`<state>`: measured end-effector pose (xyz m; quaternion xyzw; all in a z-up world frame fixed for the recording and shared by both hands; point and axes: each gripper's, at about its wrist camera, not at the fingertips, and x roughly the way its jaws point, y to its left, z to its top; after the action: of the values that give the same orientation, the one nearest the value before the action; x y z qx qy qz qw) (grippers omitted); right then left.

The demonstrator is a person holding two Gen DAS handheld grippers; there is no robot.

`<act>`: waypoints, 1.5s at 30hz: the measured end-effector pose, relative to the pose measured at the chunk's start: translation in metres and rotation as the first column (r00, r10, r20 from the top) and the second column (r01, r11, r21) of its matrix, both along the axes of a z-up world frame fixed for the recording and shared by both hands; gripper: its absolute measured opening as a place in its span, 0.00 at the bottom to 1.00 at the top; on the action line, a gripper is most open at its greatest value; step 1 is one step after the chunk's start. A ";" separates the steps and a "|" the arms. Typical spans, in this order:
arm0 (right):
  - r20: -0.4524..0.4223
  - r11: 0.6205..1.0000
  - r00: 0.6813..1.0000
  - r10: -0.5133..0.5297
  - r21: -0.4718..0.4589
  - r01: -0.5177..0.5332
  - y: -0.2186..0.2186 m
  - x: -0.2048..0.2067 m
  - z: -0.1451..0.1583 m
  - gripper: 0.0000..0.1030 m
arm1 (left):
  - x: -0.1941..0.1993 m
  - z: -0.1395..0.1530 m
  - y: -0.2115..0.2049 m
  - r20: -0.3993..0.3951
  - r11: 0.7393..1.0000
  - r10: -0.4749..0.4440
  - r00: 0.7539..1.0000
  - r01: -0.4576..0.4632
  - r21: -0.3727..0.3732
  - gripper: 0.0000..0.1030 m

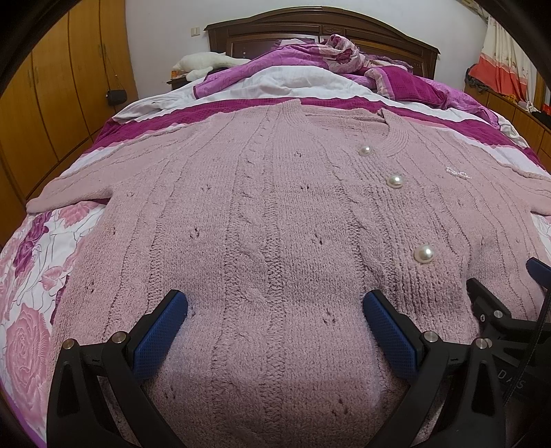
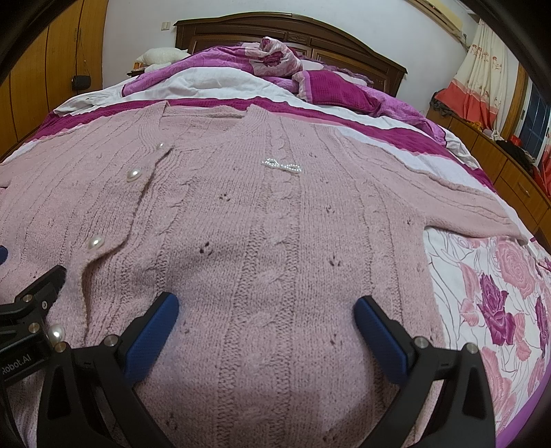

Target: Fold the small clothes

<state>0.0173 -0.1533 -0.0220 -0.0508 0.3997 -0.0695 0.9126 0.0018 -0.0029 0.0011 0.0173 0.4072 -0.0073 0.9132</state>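
Observation:
A pink knitted cardigan [image 1: 275, 206] with pearl buttons [image 1: 395, 181] lies spread flat, front up, on the bed, sleeves out to both sides. In the right wrist view the same cardigan [image 2: 275, 224] shows a small sparkly bow [image 2: 282, 165] on its chest. My left gripper [image 1: 275, 310] stands open over the lower left half of the cardigan, its blue pads wide apart with only knit between them. My right gripper [image 2: 267, 315] is open over the lower right half. Each gripper's black frame shows at the edge of the other's view.
The bed has a floral pink sheet [image 1: 31, 293] and a heap of purple and white bedding [image 1: 310, 69] near the dark wooden headboard [image 1: 327, 27]. Wooden wardrobes [image 1: 51, 103] line the left wall. A low wooden cabinet [image 2: 509, 172] and curtain [image 2: 482, 75] stand at the right.

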 end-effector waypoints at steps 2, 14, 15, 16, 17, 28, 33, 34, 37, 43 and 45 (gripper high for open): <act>0.000 1.000 1.000 0.000 0.000 0.000 0.000 0.000 0.000 0.99 | 0.000 0.000 0.000 0.000 1.000 0.000 1.000 0.000 -0.001 0.83; 0.000 1.000 1.000 0.000 0.000 0.000 0.000 0.000 0.000 1.00 | 0.000 0.000 0.000 0.000 1.000 0.000 1.000 0.000 -0.002 0.83; 0.000 1.000 1.000 0.000 0.000 0.000 0.000 0.000 0.000 0.99 | 0.000 0.000 0.000 0.000 1.000 0.000 1.000 0.000 -0.002 0.83; 0.000 1.000 1.000 0.000 0.000 0.000 0.000 0.000 0.000 1.00 | 0.000 0.000 0.000 0.000 1.000 0.000 1.000 0.000 -0.002 0.83; 0.000 1.000 1.000 0.000 0.000 0.000 0.000 0.000 0.000 1.00 | 0.000 0.000 0.000 0.000 1.000 0.000 1.000 0.000 -0.002 0.83; 0.000 1.000 1.000 0.000 0.001 0.000 0.000 0.000 0.000 0.99 | 0.000 0.000 0.000 0.000 1.000 0.000 1.000 0.000 -0.002 0.83; 0.000 1.000 1.000 0.000 0.000 0.000 0.000 0.000 0.000 1.00 | 0.000 0.000 -0.004 -0.011 1.000 0.008 1.000 -0.008 0.014 0.83; -0.001 1.000 1.000 0.000 0.000 0.000 0.000 0.000 0.000 1.00 | 0.000 -0.001 -0.003 -0.014 1.000 0.009 1.000 -0.008 0.008 0.83; 0.000 1.000 1.000 0.000 -0.002 0.000 0.001 0.000 0.000 0.99 | 0.000 -0.001 -0.002 -0.020 1.000 0.008 1.000 -0.008 -0.010 0.83; -0.004 1.000 1.000 0.001 0.005 -0.001 0.000 0.000 0.002 1.00 | -0.002 -0.001 0.001 -0.005 1.000 0.002 1.000 -0.002 -0.020 0.83; -0.005 1.000 1.000 0.002 0.006 -0.002 0.000 0.001 -0.001 0.99 | -0.003 -0.001 0.001 -0.004 1.000 0.002 1.000 -0.002 -0.020 0.83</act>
<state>0.0185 -0.1530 -0.0233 -0.0487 0.4020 -0.0673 0.9119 -0.0008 -0.0022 0.0001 0.0080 0.4090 -0.0105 0.9124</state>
